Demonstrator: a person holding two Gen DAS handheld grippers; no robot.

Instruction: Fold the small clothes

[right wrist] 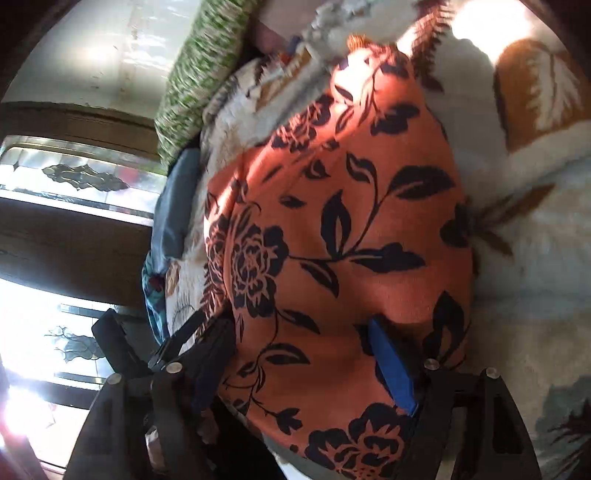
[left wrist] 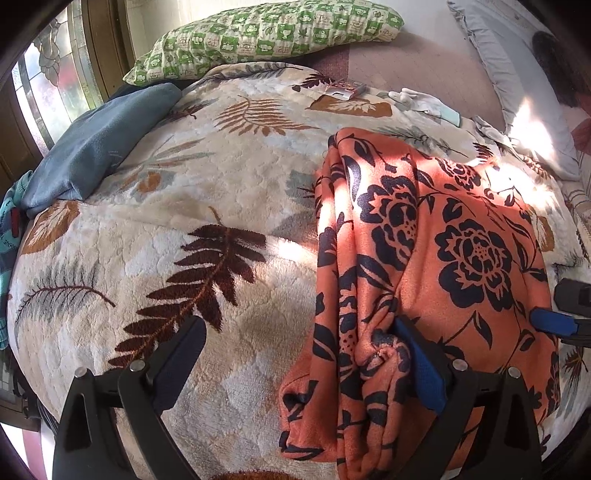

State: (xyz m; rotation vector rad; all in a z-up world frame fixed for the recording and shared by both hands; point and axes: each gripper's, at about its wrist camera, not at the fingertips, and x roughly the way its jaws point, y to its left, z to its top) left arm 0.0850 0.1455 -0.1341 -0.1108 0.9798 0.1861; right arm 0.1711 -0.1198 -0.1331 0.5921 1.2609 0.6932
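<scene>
An orange garment with black flowers (left wrist: 436, 258) lies folded lengthwise on a cream leaf-print blanket (left wrist: 155, 229). My left gripper (left wrist: 295, 354) is open at the garment's near end; its right finger (left wrist: 424, 369) presses on the bunched fabric, its left finger (left wrist: 177, 358) rests over bare blanket. My right gripper shows at the far right edge of this view (left wrist: 561, 317). In the right wrist view the garment (right wrist: 351, 229) fills the middle. My right gripper (right wrist: 306, 365) is open, its jaws wide; the blue pad (right wrist: 391, 369) lies on the fabric.
A green patterned pillow (left wrist: 266, 33) lies at the head of the bed. A blue-grey folded cloth (left wrist: 96, 144) sits at the left, a grey pillow (left wrist: 517, 99) at the right. White gloves (left wrist: 421, 101) and a small red packet (left wrist: 345, 89) lie further back. Windows (right wrist: 70, 177) stand beside the bed.
</scene>
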